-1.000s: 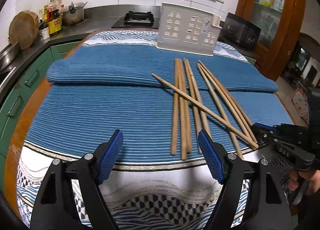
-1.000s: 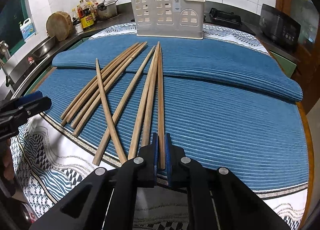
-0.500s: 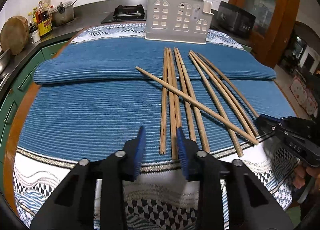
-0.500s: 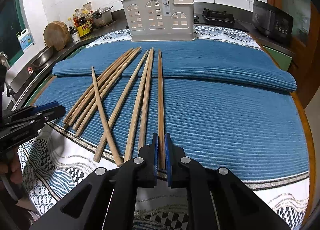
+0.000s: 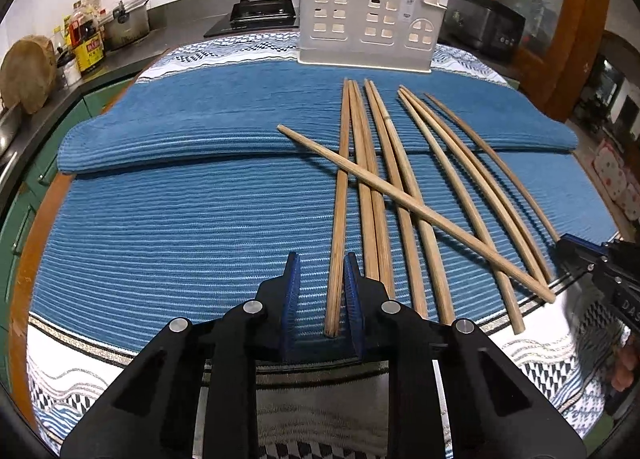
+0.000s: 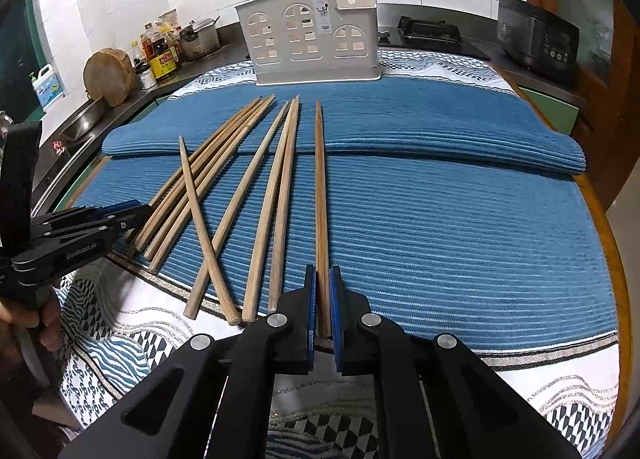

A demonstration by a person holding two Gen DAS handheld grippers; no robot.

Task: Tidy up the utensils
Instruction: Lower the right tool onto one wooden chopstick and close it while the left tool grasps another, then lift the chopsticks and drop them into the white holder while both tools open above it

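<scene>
Gripping one long wooden chopstick (image 6: 321,219) at its near end, your right gripper (image 6: 322,291) sits at the near edge of the blue ribbed cloth (image 6: 440,227). Your left gripper (image 5: 320,283) straddles another wooden chopstick (image 5: 340,211), jaws narrowed but still apart. The white plastic utensil holder (image 5: 366,19) stands at the far edge.

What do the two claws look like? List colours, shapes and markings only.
Both are matte black plastic with angular, triangular cut-out arms and round silver pivot screws. The left claw and the right claw each carry two flat fingers faced with ribbed blue pads. Seen from the side, the left one bears white lettering on its body, too small to read surely. No cables or sleeves show.
</scene>
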